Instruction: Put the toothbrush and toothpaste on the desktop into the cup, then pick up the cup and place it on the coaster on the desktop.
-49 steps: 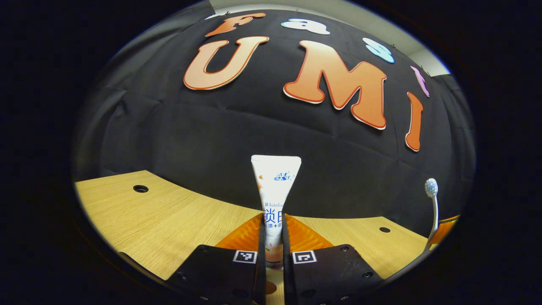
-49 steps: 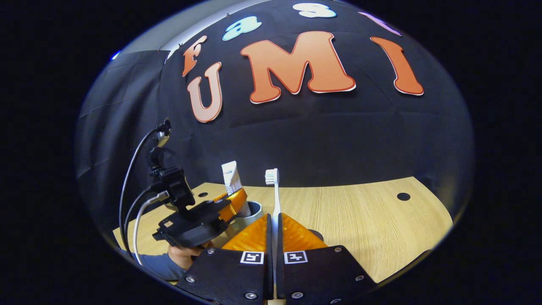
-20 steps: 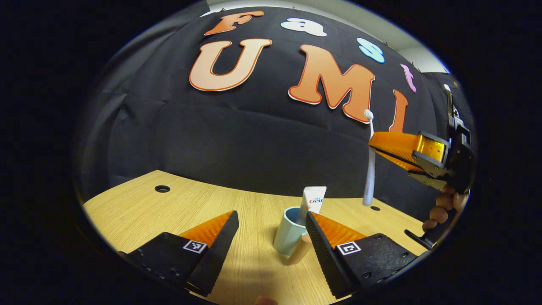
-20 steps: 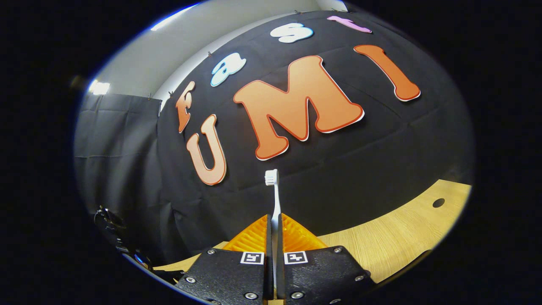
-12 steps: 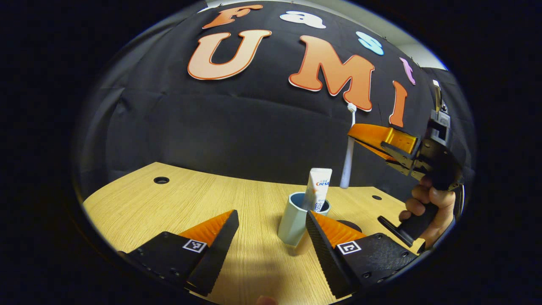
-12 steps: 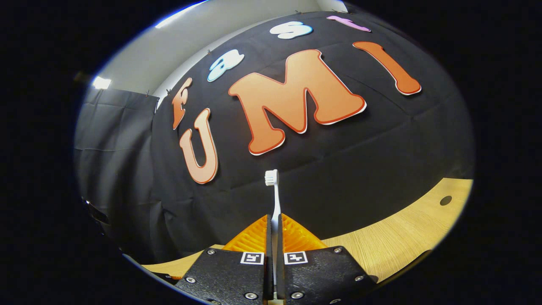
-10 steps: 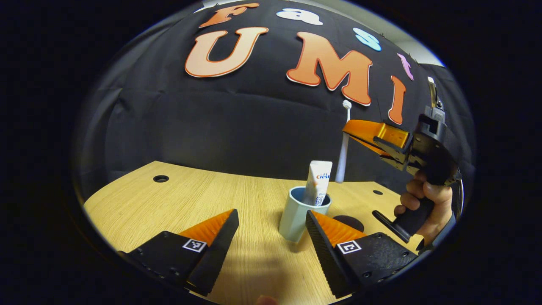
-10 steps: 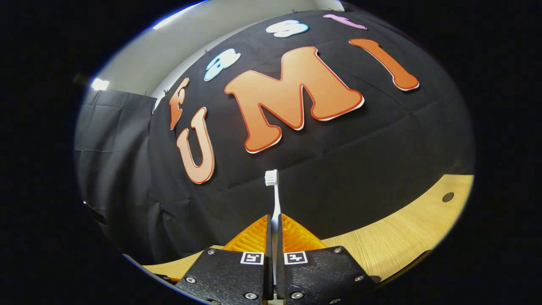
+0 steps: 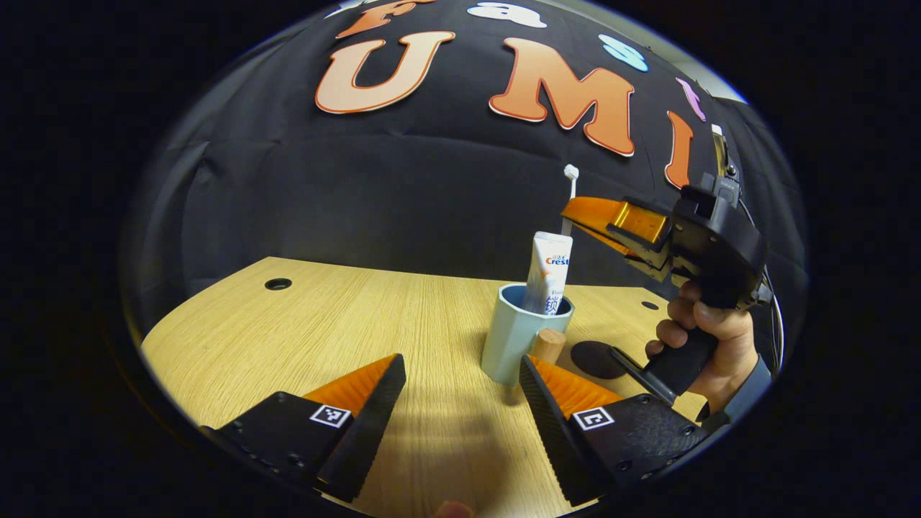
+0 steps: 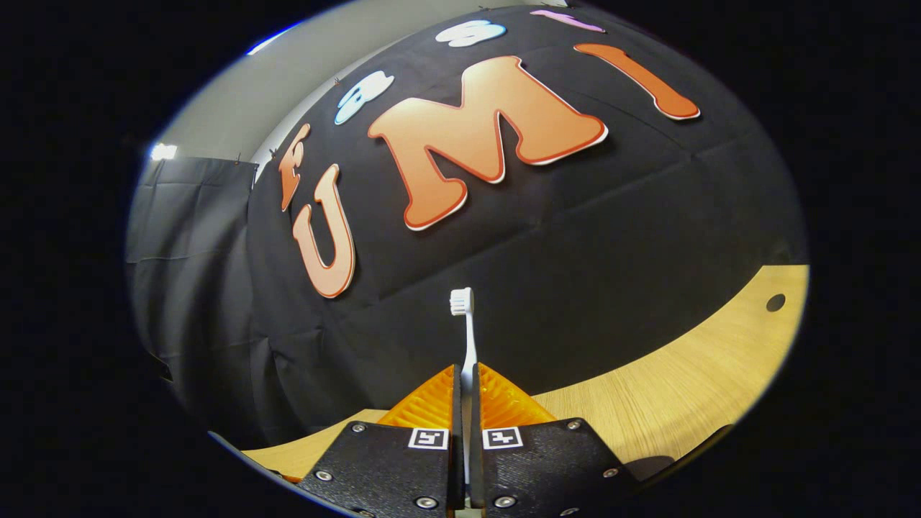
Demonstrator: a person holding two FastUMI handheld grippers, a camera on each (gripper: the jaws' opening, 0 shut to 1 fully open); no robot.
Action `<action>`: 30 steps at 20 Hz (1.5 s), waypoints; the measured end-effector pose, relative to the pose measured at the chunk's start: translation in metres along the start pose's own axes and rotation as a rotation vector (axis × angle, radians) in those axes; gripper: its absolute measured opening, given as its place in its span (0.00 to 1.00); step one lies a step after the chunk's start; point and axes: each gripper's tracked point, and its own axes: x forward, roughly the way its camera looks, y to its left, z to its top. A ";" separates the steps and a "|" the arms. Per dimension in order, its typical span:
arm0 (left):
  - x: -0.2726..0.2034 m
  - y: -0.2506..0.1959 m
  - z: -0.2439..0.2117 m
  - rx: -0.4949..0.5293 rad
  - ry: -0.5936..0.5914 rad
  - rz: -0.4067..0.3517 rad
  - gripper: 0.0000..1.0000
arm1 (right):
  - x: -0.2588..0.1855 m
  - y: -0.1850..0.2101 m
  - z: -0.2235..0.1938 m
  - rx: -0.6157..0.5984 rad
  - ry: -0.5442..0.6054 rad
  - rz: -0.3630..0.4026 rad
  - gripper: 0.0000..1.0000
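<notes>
- Wood desk, cup mid-desk, paste already in it.
- Right gripper clamps the brush above the cup, not dropped yet.
- Left gripper spread, empty, near cup.
- Coaster just beside cup, unused.

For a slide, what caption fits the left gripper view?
Toothpaste stands in the cup; the right claw brings the toothbrush above it.

Toothpaste in cup — coaster beside it.
</notes>
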 end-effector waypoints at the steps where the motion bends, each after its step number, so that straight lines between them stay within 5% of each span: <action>1: 0.000 -0.001 0.003 -0.002 0.003 0.005 0.96 | 0.000 0.000 -0.007 -0.005 0.024 0.003 0.04; 8: 0.007 -0.012 0.047 -0.015 -0.015 0.008 0.96 | -0.031 0.005 -0.015 -0.054 0.111 0.055 0.16; 12: -0.008 -0.030 0.064 0.037 -0.030 -0.006 0.95 | -0.053 0.000 0.009 -0.091 0.107 0.044 0.34; 15: -0.014 -0.051 0.073 0.096 0.023 -0.060 0.95 | -0.072 -0.003 0.022 -0.107 0.121 0.036 0.57; 21: -0.013 -0.072 0.093 0.201 0.141 -0.088 0.95 | -0.112 0.004 0.047 -0.235 0.132 0.066 0.83; 30: 0.007 -0.089 0.101 0.210 0.443 -0.134 0.95 | -0.168 -0.032 0.079 -0.334 0.122 0.013 0.93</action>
